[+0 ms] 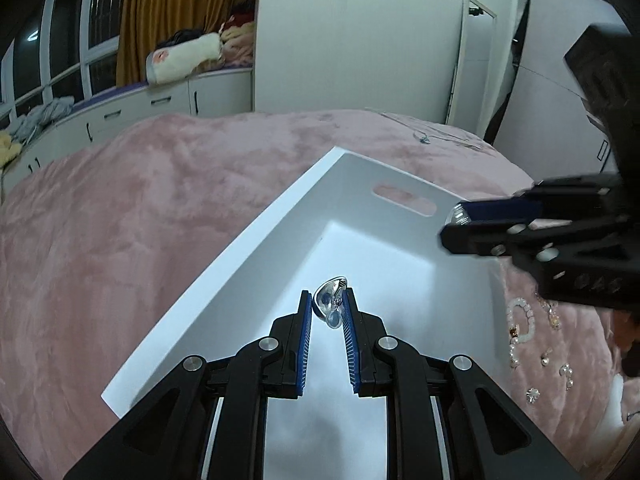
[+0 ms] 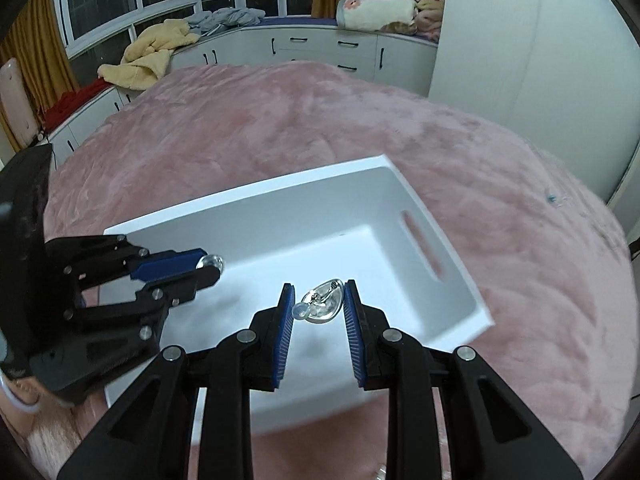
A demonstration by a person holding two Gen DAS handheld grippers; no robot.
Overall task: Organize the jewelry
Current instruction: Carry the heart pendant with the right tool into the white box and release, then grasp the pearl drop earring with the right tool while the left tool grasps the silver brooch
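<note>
A white box (image 1: pixel 256 236) with a slot handle lies on the pink blanket; it also shows in the right wrist view (image 2: pixel 280 196). My left gripper (image 1: pixel 328 304) is shut on a clear teardrop earring (image 1: pixel 330 300) and holds it over the box. It appears at the left of the right wrist view (image 2: pixel 210 268). My right gripper (image 2: pixel 318 300) is shut on a second clear earring (image 2: pixel 322 304) above the box. It shows at the right of the left wrist view (image 1: pixel 460 220).
Loose crystal earrings and a beaded bracelet (image 1: pixel 520 320) lie on the pink blanket (image 1: pixel 120 220) right of the box. A thin necklace (image 1: pixel 424 138) lies at the bed's far side. White cabinets (image 2: pixel 320 48) with piled clothes line the window.
</note>
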